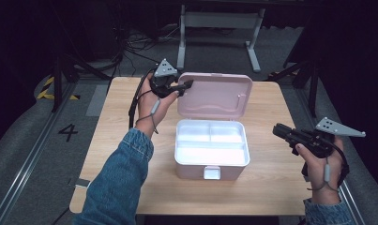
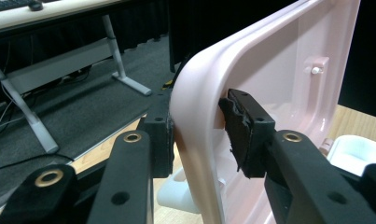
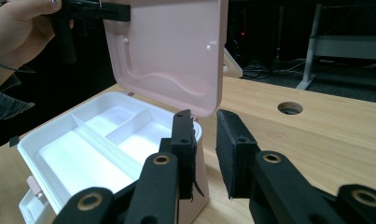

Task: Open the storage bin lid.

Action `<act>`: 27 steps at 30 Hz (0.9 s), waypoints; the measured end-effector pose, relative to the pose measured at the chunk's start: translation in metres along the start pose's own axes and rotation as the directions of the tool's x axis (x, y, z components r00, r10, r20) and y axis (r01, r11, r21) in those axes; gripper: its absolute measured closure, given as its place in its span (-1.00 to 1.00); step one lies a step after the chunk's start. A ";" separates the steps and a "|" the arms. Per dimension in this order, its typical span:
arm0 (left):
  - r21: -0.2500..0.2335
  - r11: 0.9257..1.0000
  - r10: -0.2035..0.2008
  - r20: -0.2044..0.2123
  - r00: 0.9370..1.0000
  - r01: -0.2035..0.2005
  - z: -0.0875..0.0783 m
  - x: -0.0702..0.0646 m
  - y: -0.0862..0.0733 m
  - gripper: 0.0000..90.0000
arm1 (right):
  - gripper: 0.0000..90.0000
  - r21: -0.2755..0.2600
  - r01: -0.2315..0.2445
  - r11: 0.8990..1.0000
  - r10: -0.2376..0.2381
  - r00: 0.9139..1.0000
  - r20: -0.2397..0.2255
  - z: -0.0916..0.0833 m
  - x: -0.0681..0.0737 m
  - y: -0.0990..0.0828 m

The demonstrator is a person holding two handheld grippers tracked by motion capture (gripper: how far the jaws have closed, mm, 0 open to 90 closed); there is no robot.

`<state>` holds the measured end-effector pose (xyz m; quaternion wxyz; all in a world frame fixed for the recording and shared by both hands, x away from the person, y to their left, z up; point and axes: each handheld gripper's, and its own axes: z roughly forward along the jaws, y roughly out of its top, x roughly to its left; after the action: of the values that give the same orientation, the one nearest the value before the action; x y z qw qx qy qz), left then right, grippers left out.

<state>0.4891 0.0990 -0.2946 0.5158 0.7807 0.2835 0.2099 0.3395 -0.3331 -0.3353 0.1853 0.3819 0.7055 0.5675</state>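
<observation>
We start with the pale wooden table, which carries a pink plastic box near its middle, a white divided tray set inside the box. The box's pink hinged lid stands raised at the far side, nearly upright, its inner face turned toward us.

Our left tongs are at the lid's left edge. In the left gripper view one black pad lies against the inner face and the other against the outer face, with the rim between them. We read them as clenched on the lid, though the inner pad's contact looks light.

Our right tongs hang over the table to the right of the box, well apart from it. In the right gripper view they stand released with a gap between the pads and nothing in it.

As we judge it, the hold is the weak point: the bite is on a thin curved rim close to a corner, so the lid could slip out and drop shut. Pushing it farther back could also tip or slide the light box, since nothing steadies the base.
</observation>
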 end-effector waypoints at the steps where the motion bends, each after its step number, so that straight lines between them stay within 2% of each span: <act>1: 0.003 1.000 -0.001 0.000 1.000 0.001 0.001 0.001 0.000 0.40 | 0.74 0.002 0.002 1.000 -0.002 1.000 0.000 0.000 0.000 0.000; 11: 0.013 0.999 -0.039 -0.011 0.999 0.040 0.015 0.011 -0.003 0.31 | 0.73 0.009 -0.008 1.000 0.008 1.000 -0.001 0.002 -0.002 -0.002; 17: 0.009 0.997 -0.076 0.001 0.997 0.076 0.022 0.017 -0.006 0.30 | 0.68 0.008 -0.004 1.000 0.004 1.000 0.013 0.002 -0.004 -0.003; 27: 0.005 0.996 -0.092 -0.010 0.996 0.092 0.033 0.024 -0.014 0.24 | 0.65 0.021 -0.003 1.000 0.002 1.000 0.015 0.005 -0.006 -0.005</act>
<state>0.5249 0.0966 -0.3191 0.5212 0.7672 0.3225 0.1890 0.3449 -0.3346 -0.3419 0.1858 0.3891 0.7096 0.5572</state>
